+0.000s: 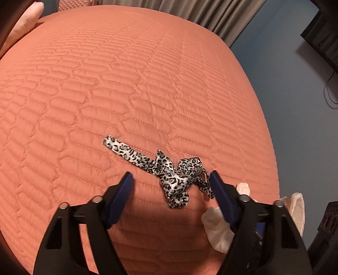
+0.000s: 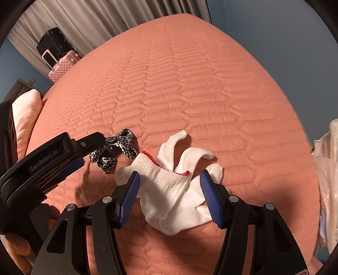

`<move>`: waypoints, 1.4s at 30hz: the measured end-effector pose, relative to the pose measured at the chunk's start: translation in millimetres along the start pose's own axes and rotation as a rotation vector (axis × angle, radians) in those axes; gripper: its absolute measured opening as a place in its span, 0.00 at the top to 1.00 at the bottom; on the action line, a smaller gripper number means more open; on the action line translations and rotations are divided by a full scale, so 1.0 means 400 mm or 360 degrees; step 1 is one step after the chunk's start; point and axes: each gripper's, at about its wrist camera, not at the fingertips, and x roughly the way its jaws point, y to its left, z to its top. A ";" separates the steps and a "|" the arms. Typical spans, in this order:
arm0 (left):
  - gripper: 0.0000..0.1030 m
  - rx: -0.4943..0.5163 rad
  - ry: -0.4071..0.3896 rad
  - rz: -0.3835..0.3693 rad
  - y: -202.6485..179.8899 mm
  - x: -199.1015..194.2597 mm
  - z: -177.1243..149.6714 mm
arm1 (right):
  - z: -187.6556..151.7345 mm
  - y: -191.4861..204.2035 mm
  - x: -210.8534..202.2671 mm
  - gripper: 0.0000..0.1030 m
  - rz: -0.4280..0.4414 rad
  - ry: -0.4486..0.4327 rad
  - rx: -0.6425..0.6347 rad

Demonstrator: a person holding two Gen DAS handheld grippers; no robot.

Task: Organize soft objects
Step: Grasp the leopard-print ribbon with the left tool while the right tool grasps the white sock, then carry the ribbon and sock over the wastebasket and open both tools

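Observation:
A leopard-print ribbon [image 1: 169,169] lies crumpled on the salmon quilted bed [image 1: 126,84], one tail stretched to the left. My left gripper [image 1: 171,179] is open just above its bunched end, the right pad close to a loop. In the right wrist view the same ribbon [image 2: 118,150] shows beside the left gripper's black body [image 2: 48,162]. A pile of white socks [image 2: 175,184], one with a red-stitched cuff, lies between the open fingers of my right gripper [image 2: 170,179]. The socks [image 1: 217,230] also peek out behind the left gripper's right finger.
Grey curtains [image 1: 190,10] hang behind the bed. A pink and a black suitcase [image 2: 57,57] stand at the far left. A pale pillow [image 2: 25,118] sits at the bed's left edge. Crinkled plastic bags [image 2: 329,169] lie at the right edge.

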 end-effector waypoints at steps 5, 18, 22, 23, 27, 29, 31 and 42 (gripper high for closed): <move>0.67 0.0009 0.0012 -0.0012 0.010 0.019 -0.010 | -0.018 0.004 0.021 0.59 -0.0014 0.0005 -0.0022; 0.86 0.0041 -0.0020 -0.0098 -0.019 -0.059 -0.058 | -0.041 -0.034 -0.054 0.94 0.0009 -0.0022 0.0005; 0.86 0.0076 -0.0061 -0.0117 -0.060 -0.110 -0.069 | -0.039 -0.043 -0.127 0.94 0.0011 -0.0104 -0.0001; 0.86 0.0085 -0.0071 -0.0123 -0.069 -0.123 -0.071 | -0.035 -0.047 -0.152 0.94 0.0011 -0.0133 0.0000; 0.86 0.0147 -0.0123 -0.0147 -0.123 -0.180 -0.077 | -0.017 -0.070 -0.250 0.94 0.0013 -0.0248 0.0014; 0.86 0.0182 -0.0152 -0.0160 -0.151 -0.212 -0.080 | -0.008 -0.087 -0.305 0.94 0.0009 -0.0313 0.0023; 0.86 0.0223 -0.0181 -0.0186 -0.186 -0.244 -0.085 | 0.002 -0.107 -0.366 0.94 0.0000 -0.0384 0.0031; 0.86 0.0477 -0.0310 -0.0308 -0.427 -0.372 -0.147 | 0.000 -0.199 -0.643 0.94 -0.0053 -0.0689 0.0074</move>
